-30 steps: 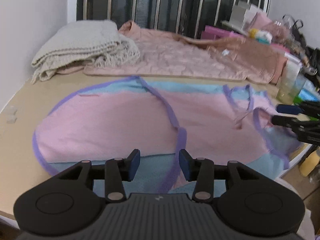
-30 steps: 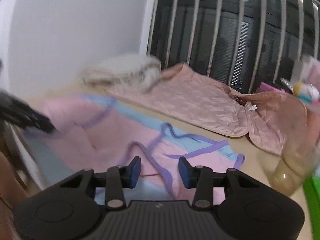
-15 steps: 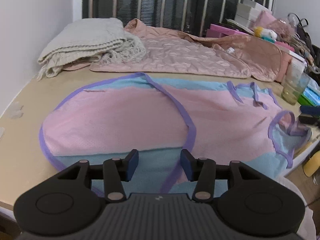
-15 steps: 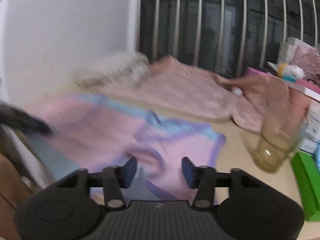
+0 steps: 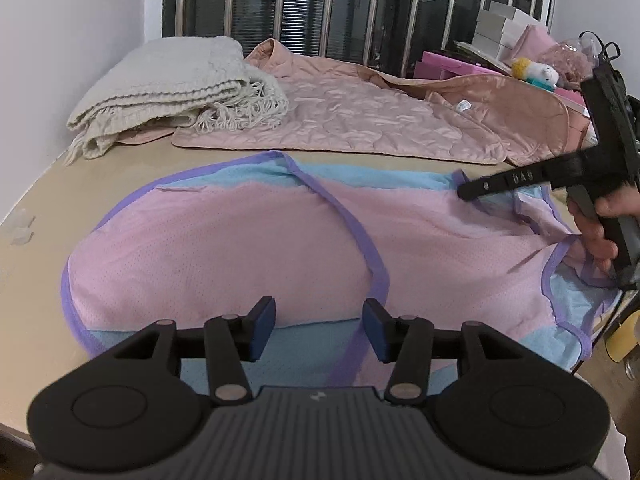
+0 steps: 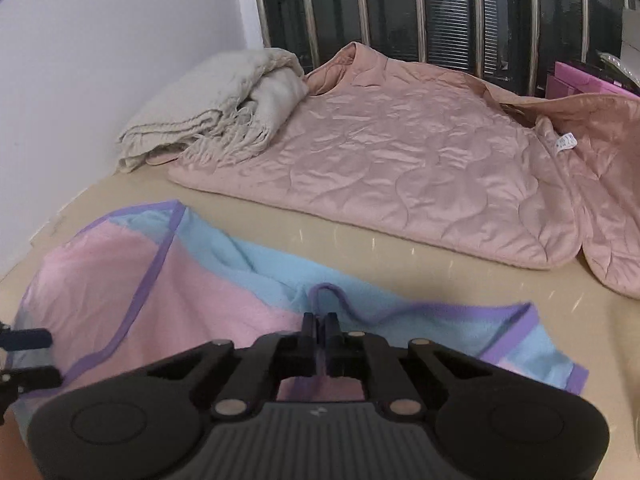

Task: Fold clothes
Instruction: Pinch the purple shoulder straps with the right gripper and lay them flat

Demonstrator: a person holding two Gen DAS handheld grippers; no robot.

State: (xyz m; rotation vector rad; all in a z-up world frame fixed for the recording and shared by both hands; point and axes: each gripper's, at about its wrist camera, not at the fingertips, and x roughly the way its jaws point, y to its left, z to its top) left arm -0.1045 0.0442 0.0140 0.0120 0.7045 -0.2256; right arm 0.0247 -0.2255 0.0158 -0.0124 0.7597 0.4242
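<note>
**Pink-and-blue garment on table; right gripper clamped on its edge**

Garment (image 5: 224,240): thin mesh fabric, pink middle with light blue bands, purple binding along all edges. Spread mostly flat on the beige table (image 5: 36,184), near the front edge. One purple strap (image 5: 352,224) runs diagonally across the pink panel. The right-hand end is rumpled and partly lifted.

Left gripper (image 5: 319,328): hangs over the near blue band of the garment. Its jaws have just been opening and stand apart, blue pads facing each other, with nothing pinched between them; fabric shows below the gap.

Right gripper (image 6: 320,330): jaws have just snapped closed, pads pressed together on a fold of the garment at its blue, purple-trimmed edge. In the left wrist view it (image 5: 466,191) reaches in from the right, gripped by a hand (image 5: 600,224), with its tip at the garment's far right corner.

Jacket (image 6: 400,168): quilted, dusty pink, satin sheen, laid flat behind the garment, well apart from it. White label visible inside.

Blanket (image 5: 172,84): cream knit, fringed, folded, at the far left corner against the wall, overlapping the jacket's edge.

Background: dark window with metal bars (image 5: 372,8); pink boxes (image 5: 452,68) and a small plush toy (image 5: 536,72) at far right.
</note>
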